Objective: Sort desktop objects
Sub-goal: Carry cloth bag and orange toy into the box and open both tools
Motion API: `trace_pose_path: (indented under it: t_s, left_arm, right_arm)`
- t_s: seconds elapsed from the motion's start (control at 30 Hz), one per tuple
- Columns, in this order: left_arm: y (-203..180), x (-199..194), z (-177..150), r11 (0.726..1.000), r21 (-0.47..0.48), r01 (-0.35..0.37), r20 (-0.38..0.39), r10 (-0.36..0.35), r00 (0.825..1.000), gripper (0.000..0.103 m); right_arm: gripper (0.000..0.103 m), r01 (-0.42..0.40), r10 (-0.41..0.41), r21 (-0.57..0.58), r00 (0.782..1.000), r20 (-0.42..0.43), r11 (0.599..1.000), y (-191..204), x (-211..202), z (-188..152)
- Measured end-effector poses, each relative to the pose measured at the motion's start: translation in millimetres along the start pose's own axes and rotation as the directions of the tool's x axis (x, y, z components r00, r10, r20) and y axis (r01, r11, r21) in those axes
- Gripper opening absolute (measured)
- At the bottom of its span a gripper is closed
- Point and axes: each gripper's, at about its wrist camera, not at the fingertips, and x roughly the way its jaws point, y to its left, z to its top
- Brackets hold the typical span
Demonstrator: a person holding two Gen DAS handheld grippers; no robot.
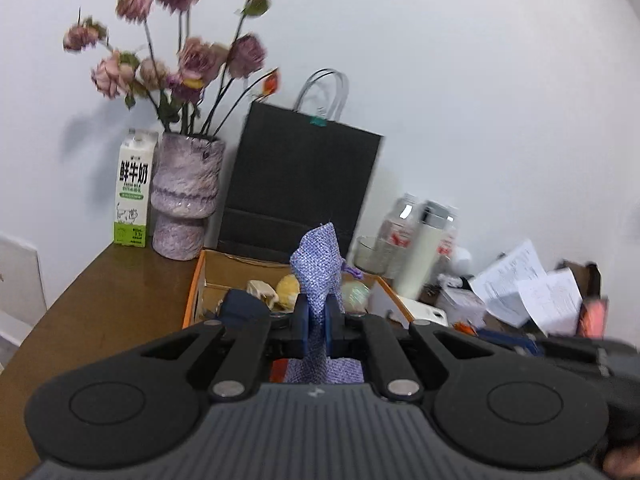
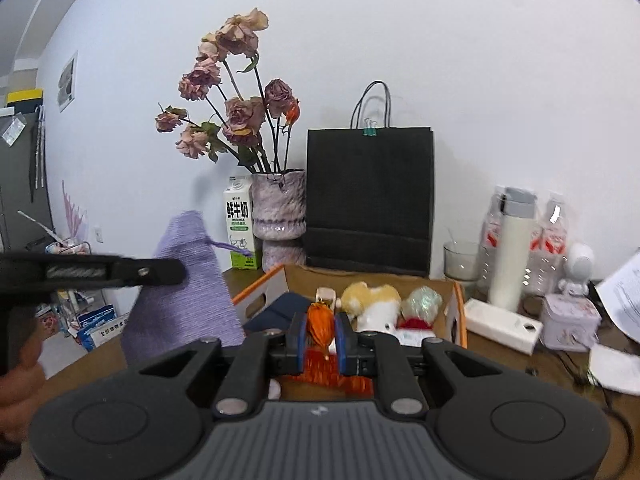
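Purple knit pouch (image 1: 318, 276) pinched between jaws of left gripper (image 1: 316, 322), centre of left wrist view; fabric sticks up above the pads and hangs below them. In right wrist view the same pouch shows at left centre, hanging under the left gripper, drawstring trailing right. Orange tasselled item (image 2: 320, 326) pinched in jaws of right gripper (image 2: 321, 338), centre of right wrist view; orange strands spill below the pads. Both sets of jaws pressed tight on their loads.

Just behind both grippers: open cardboard box (image 2: 456, 304) with orange edges on brown worktop (image 1: 112, 292). Inside it a yellow-white plush toy (image 2: 372, 300), a pale green ball (image 2: 422, 300), a dark blue item (image 2: 280, 310).

Behind the box, against the white wall: black paper bag (image 2: 370, 200) with a green clip at the top; left of it a mottled purple vase (image 2: 278, 216) of dried roses (image 2: 240, 116) and a milk carton (image 2: 239, 224). Right side: glass cup (image 2: 460, 260), white flask (image 2: 512, 248), plastic bottles (image 2: 554, 236), white power bank (image 2: 502, 326), small tin (image 2: 570, 322), loose papers (image 1: 528, 288). Part of a hand at lower left edge of right wrist view.
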Motion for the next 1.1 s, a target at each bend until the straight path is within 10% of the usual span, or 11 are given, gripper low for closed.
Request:
trace_pose_path:
  t_s: [0.3,0.47,0.67,0.87,1.1]
  left_arm:
    - [11,148,70,0.992,0.12,0.038,-0.209,-0.012,0.978,0.008]
    - [23,238,57,0.976,0.2,0.09,-0.396,-0.004,0.918,0.009]
    - [39,276,17,0.968,0.252,-0.007,-0.418,0.116,0.901,0.044]
    - [38,261,42,0.952,0.285,-0.113,-0.28,0.196,0.94,0.091]
    - [33,237,45,0.93,0.297,-0.216,-0.293,0.304,0.907,0.095]
  right_arm:
    - [0.013,0.023,-0.015,0.032,0.976,-0.216,0.999,-42,131,37]
    - [0.014,0.059,-0.019,0.095,0.925,-0.38,0.994,-67,203,26]
    - [0.026,0.097,-0.008,0.139,0.846,-0.533,0.985,-77,263,-4]
    - [0.065,0.133,-0.065,0.114,0.882,-0.467,0.985,-74,263,21]
    - [0.078,0.206,-0.159,0.064,0.888,-0.43,0.977,-71,252,45]
